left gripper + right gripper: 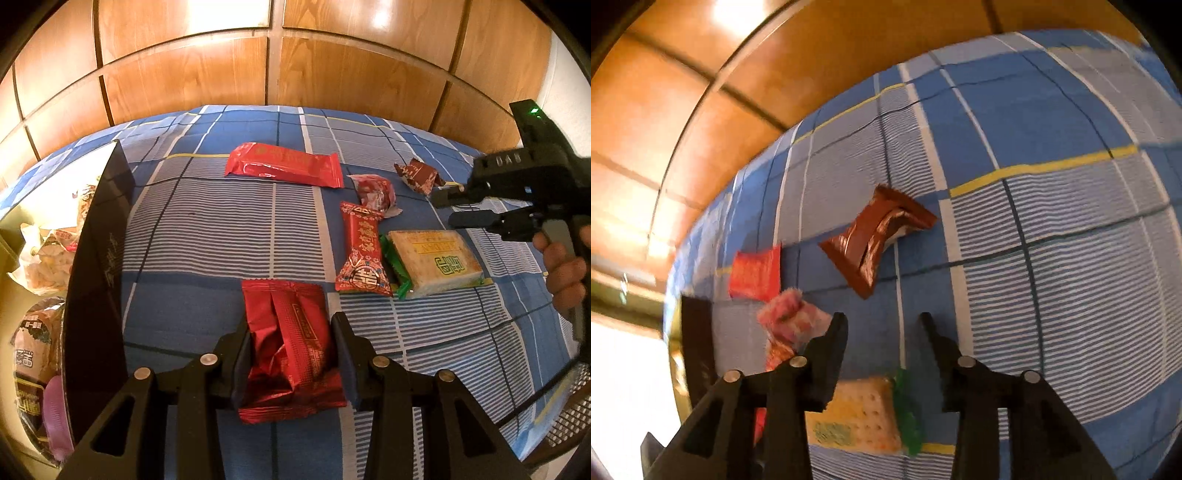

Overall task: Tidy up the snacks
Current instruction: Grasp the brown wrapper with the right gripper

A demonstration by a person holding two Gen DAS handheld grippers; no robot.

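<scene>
Left gripper (pixel 291 354) clamps the crinkly red foil packet (pixel 291 347) at near centre of the checked cloth (pixel 207 236), likely light, soft, slippery, best pinched mid-body; right gripper (pixel 884 321) hangs parted, empty, near the brown wrapper (pixel 877 240).

The right gripper (pixel 456 206) reads "DAB"; cracker packet (pixel 436 260) lettering possibly "FRIDAY".

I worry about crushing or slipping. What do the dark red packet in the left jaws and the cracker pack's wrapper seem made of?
Dark red packet: probably metallised foil film, glossy; sharp creases catch bright glints.
Cracker pack: seemingly thin clear plastic film; the pale crackers show through, with printed green lettering and a crimped green end.
</scene>
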